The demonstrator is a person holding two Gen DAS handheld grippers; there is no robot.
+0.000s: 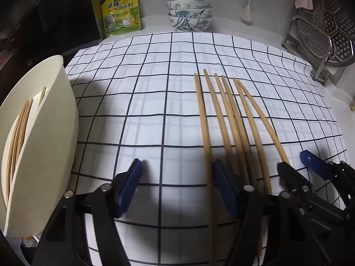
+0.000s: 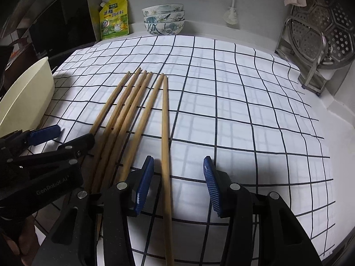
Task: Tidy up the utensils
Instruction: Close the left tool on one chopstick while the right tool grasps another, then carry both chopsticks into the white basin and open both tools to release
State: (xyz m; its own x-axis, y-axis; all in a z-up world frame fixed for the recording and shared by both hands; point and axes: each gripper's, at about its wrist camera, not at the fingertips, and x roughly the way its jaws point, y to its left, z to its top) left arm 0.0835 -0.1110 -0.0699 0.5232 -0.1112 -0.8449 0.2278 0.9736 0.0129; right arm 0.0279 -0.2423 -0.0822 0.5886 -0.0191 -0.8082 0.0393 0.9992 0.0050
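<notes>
Nearest, the left gripper (image 1: 177, 185) gapes over bare cloth; the right gripper (image 2: 178, 185) straddles one round bamboo chopstick (image 2: 165, 133), pads apart from it. Five more chopsticks (image 2: 124, 115) fan across the grid-printed cloth (image 2: 244, 122). More lean inside the cream tub (image 1: 44, 133). Beyond: stacked floral bowls (image 1: 189, 15), perforated steel rack (image 1: 321, 33).

The left gripper (image 1: 177, 173) and right gripper (image 2: 178, 170) sit side by side, both angled steeply downward. Each has its 2 blue-padded fingers (image 2: 144, 184) parted, clamping nothing.
</notes>
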